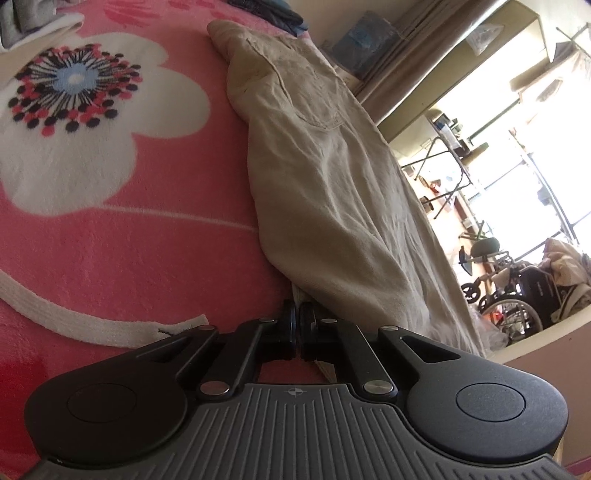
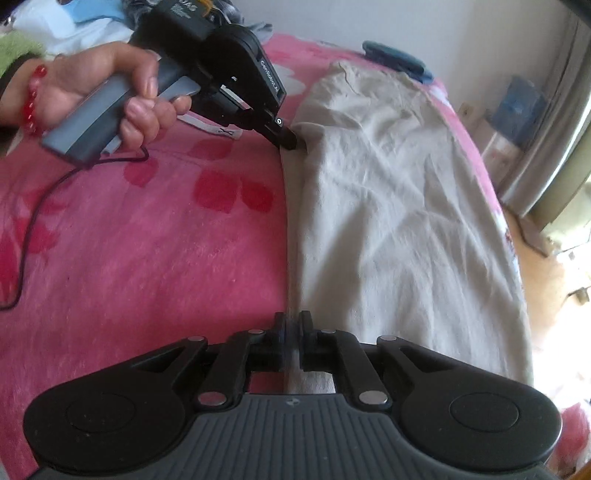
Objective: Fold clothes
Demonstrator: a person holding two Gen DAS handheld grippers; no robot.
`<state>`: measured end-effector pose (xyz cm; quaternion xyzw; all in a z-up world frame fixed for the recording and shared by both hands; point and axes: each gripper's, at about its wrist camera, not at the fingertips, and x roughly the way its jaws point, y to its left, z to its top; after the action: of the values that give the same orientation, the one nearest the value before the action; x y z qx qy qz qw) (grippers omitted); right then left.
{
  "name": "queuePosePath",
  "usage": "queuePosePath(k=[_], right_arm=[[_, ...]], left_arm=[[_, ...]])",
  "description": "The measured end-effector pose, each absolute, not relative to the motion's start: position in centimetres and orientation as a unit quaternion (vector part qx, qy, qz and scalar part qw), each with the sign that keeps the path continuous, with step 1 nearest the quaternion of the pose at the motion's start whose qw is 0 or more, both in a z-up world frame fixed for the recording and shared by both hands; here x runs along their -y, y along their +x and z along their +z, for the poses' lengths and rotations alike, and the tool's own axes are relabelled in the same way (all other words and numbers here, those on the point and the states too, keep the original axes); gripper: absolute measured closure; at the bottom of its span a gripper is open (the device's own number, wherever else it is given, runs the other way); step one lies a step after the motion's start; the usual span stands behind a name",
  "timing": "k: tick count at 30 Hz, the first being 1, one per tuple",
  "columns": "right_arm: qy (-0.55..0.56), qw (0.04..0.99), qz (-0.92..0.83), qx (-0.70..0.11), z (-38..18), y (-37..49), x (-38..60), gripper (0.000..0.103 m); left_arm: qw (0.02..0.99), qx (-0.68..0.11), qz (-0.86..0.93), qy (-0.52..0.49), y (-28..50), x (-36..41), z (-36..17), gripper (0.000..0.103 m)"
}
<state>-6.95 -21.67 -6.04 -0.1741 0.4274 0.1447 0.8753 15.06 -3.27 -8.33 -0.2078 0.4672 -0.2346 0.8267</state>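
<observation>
Beige, wrinkled linen-like garment (image 2: 399,206) lies stretched lengthwise on a bed covered by a pink fleece blanket with a large white flower print (image 1: 110,236), along the side nearest the room. Nearest each camera, both tongs are pinched down on the garment's long left edge: the right tongs (image 2: 292,332) grip it close in, and farther up the same edge the left tongs (image 2: 291,142), held in a person's hand (image 2: 110,85) wearing a red bead bracelet, clamp it as well. The cloth looks doubled along its length, so one lengthwise fold may already be in; whether this edge is being laid down or lifted cannot be judged. Beyond, darker clothing (image 1: 273,14) sits at the bed's far end.
</observation>
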Motion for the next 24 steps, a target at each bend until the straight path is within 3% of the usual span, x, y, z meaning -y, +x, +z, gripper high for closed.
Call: queuePosePath(k=[8, 17, 24], right_arm=[[-0.167, 0.857, 0.154, -0.462, -5.2, -10.3, 23.8, 0.083], [-0.042, 0.873, 0.09, -0.477, -2.3, -15.7, 29.7, 0.084], [0.007, 0.856, 0.058, -0.513, -3.9, -18.8, 31.6, 0.088]], left_arm=[[0.817, -0.49, -0.233, -0.196, 15.1, 2.6, -8.6, 0.101], [0.837, -0.464, -0.247, -0.152, 12.7, 2.4, -6.5, 0.093], [0.855, -0.428, -0.282, -0.085, 10.3, 4.8, -4.1, 0.088]])
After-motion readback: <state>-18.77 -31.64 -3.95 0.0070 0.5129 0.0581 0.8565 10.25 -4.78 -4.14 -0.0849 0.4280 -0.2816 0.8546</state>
